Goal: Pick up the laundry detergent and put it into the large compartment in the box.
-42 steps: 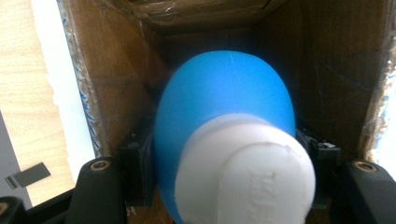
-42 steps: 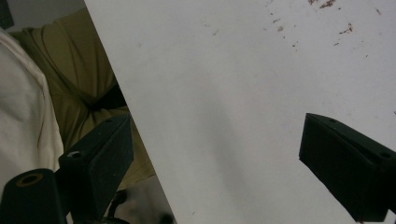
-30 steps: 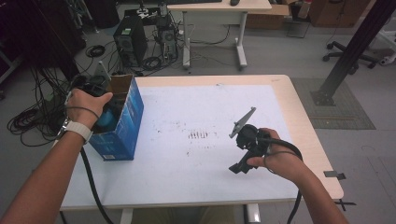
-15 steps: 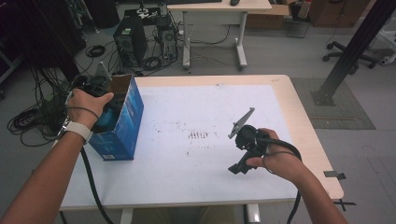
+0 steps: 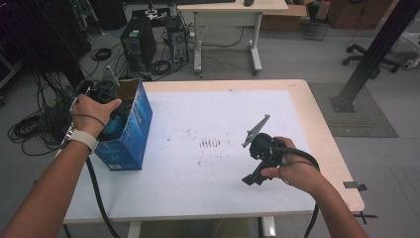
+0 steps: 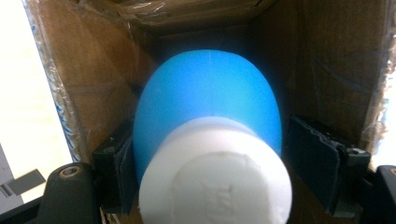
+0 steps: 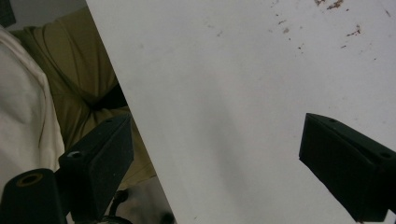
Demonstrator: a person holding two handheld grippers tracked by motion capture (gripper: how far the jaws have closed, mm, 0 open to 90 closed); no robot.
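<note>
I have the left tool (image 5: 106, 101) reaching into the open top of the blue carton (image 5: 130, 134) at the left of the high view; its jaws have just been opening and now stand clear of the blue bottle with white cap (image 6: 210, 140), so I judge it released inside the carton. The right tool (image 5: 258, 163), lower right, hangs spread and empty over the tabletop (image 5: 198, 173), parked aside.

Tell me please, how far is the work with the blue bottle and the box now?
Done: the blue bottle with its white cap is already down inside the cardboard box. In hand: the left gripper has just been opening, with the bottle between its jaws and a gap on the right side. Left: lifting that gripper out. The right gripper waits open over the table, holding nothing.
</note>
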